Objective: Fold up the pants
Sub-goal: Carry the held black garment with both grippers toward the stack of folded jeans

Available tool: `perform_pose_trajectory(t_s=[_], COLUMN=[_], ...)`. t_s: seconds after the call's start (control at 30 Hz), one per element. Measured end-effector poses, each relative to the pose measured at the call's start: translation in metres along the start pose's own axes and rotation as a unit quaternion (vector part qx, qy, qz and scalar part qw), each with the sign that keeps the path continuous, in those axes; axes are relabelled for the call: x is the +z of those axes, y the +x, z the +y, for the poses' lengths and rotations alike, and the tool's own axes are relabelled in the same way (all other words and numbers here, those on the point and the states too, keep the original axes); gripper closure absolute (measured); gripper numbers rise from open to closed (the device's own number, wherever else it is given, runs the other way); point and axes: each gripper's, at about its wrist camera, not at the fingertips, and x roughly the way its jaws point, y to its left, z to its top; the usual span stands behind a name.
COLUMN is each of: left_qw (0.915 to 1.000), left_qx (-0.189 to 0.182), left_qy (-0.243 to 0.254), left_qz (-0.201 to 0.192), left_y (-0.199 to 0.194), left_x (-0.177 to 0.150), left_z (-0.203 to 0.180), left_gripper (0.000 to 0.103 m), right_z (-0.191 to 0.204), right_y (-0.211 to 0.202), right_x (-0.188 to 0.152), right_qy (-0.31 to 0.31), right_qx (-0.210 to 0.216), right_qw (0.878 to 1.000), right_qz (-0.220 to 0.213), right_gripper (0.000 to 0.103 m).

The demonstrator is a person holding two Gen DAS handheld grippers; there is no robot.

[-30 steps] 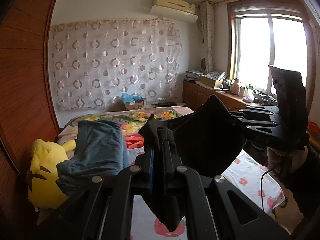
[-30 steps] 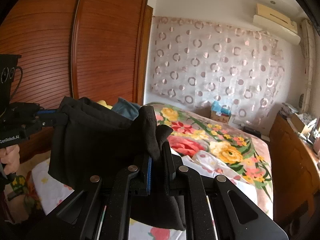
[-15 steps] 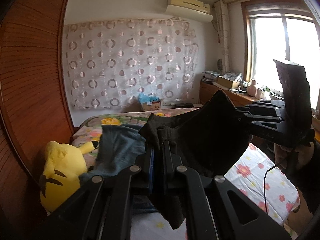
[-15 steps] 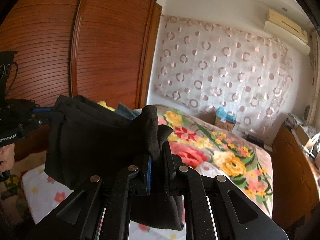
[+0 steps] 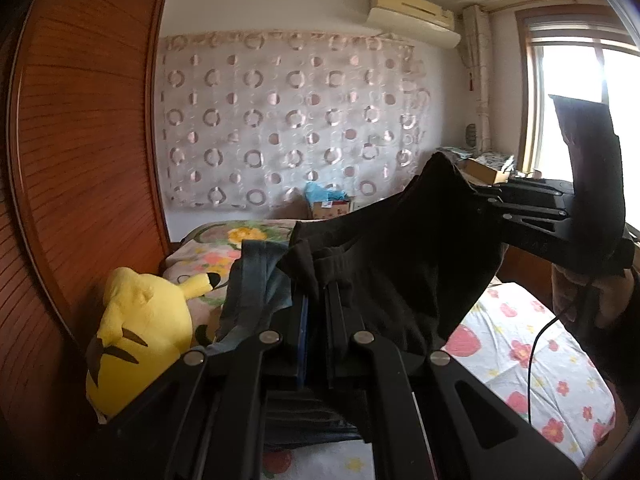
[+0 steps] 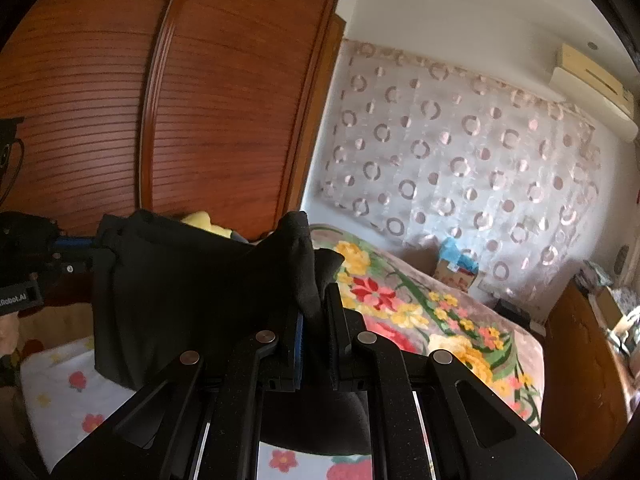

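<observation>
Wardrobe (image 6: 120,92): 1, brown slatted doors, far left in both views.
Plush (image 5: 140,328): 1, yellow, on the bed against the wardrobe.
Blue garment (image 5: 256,280): 1, on the bed just beside the plush.
Pants (image 5: 400,264): 1 pair, black, held in the air above the bed (image 5: 540,360), stretched between the 2 grippers.
Left gripper (image 5: 316,292): jaws clamped on 1 bunched edge of the pants; points slightly downward.
Right gripper (image 6: 316,312): jaws clamped on the other edge; a hand (image 5: 592,292) grips its handle, cable hanging below.
Curtain (image 5: 288,120): 1, ring-patterned, behind the bed.
</observation>
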Motion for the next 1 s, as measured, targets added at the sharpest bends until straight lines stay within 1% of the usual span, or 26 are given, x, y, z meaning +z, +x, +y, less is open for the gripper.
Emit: perform_pose_trajectory(t_s=[0.13, 0.43, 0.7, 0.87, 0.93, 1.0], left_qw=[0.9999, 0.9990, 0.9980, 0.9972, 0.9968, 0.9968], left_qx=[0.003, 0.011, 0.023, 0.040, 0.040, 0.044], left_qy=[-0.016, -0.042, -0.057, -0.062, -0.070, -0.066], left_qz=[-0.001, -0.014, -0.015, -0.004, 0.002, 0.004], left_y=[0.007, 0.000, 0.001, 0.005, 0.006, 0.006], left_x=[0.000, 0.000, -0.008, -0.014, -0.015, -0.016], left_z=[0.008, 0.016, 0.023, 0.028, 0.031, 0.030], left_gripper=[0.099, 0.099, 0.099, 0.099, 0.099, 0.099], right_z=[0.002, 0.004, 0.020, 0.027, 0.028, 0.030], right_y=[0.020, 0.057, 0.089, 0.113, 0.116, 0.121], right_x=[0.005, 0.031, 0.035, 0.032, 0.028, 0.028], right_qy=[-0.022, -0.038, -0.038, -0.029, -0.021, -0.018], right_qx=[0.005, 0.033, 0.060, 0.074, 0.079, 0.081], right_qw=[1.000, 0.999, 0.997, 0.997, 0.996, 0.996], right_qz=[0.002, -0.015, -0.028, -0.017, -0.019, -0.015], right_gripper=[0.096, 0.096, 0.096, 0.096, 0.096, 0.096])
